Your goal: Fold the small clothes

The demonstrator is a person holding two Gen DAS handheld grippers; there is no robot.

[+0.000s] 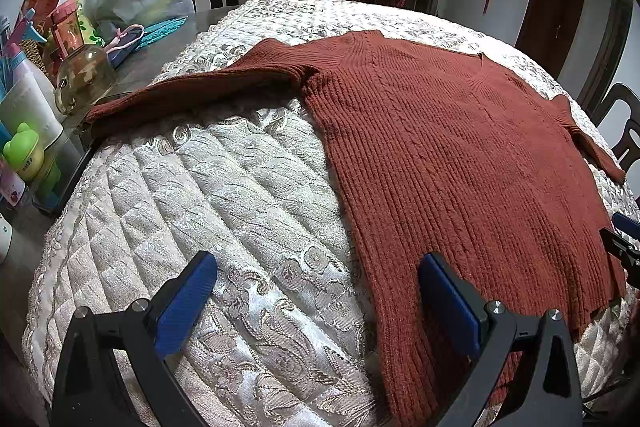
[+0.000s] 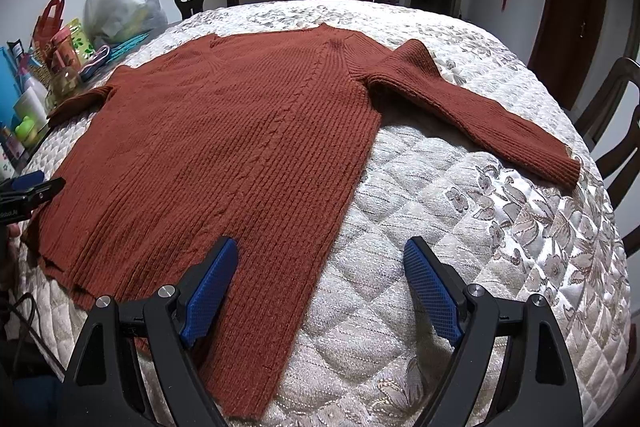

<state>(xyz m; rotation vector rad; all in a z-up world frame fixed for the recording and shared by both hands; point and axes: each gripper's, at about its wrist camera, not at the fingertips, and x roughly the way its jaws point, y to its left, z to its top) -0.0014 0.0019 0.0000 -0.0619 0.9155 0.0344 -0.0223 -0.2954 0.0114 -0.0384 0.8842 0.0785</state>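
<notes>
Both tongs, left (image 1: 316, 301) and right (image 2: 320, 287), gape wide, empty, over the unlabelled rust sweater (image 2: 224, 131).

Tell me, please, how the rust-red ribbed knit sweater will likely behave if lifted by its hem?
The rust-red ribbed knit sweater lies limp and flat, so it will probably drape and sag. Its chunky ribbing suggests some weight and stretch. The glossy quilted cover may let it slide.

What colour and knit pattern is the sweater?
The sweater is rust-red with a vertical ribbed knit, clearest in the right wrist view.
</notes>
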